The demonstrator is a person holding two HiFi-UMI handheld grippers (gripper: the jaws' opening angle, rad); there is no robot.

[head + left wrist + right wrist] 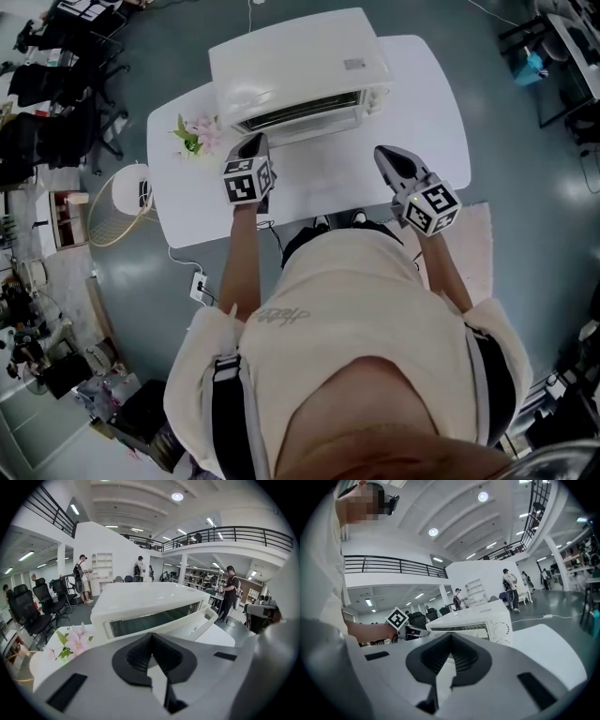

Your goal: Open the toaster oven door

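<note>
Left tool [253,142], right tool [383,154], both closed, one toaster oven [295,56]

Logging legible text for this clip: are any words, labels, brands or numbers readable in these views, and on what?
Nothing can be read with certainty.
Script print on the person's top: upside down and blurred, unreadable.
Small grey label on the toaster oven: too small to read.
Left marker cube and right marker cube: square code patterns only, no words.
</note>
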